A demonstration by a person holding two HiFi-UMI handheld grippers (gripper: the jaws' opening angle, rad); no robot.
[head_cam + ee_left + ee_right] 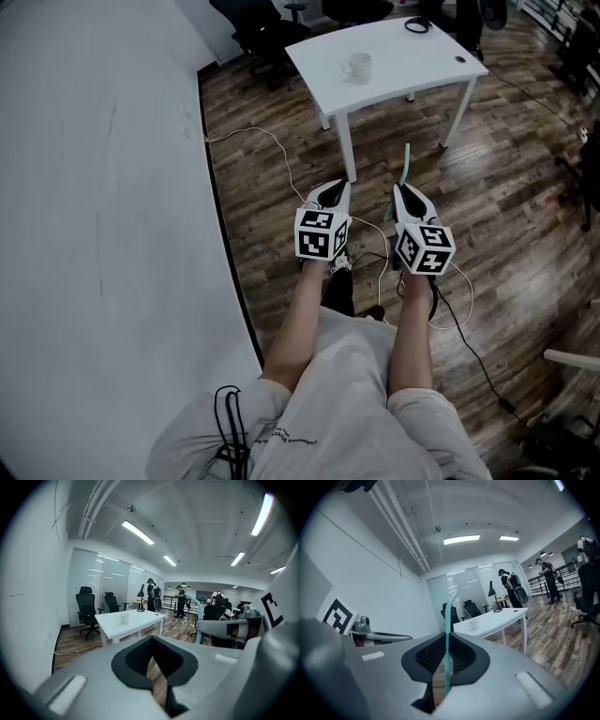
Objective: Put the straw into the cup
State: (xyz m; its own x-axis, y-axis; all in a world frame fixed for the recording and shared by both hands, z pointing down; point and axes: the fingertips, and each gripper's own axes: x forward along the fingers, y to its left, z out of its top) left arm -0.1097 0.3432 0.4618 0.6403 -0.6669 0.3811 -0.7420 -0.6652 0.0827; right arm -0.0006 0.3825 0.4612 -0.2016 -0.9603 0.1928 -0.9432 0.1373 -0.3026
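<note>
Straw in the right jaws, cup well away
The right hand-held gripper (pixel 405 192) is clamping the teal straw (pixel 407 161) upright at frame centre; the left hand-held gripper (pixel 332 193) is sitting narrow and empty beside it; the cup (pixel 357 66) is standing on the white surface (pixel 412 47), upper centre.

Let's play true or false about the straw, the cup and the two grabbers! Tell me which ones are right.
1. The right gripper holds the green straw. True.
2. The straw is in the cup. False: it is clamped in the right gripper, away from the cup.
3. The cup stands on the white table. True.
4. The left gripper holds a spoon. False: its jaws are together with nothing between them.
</note>
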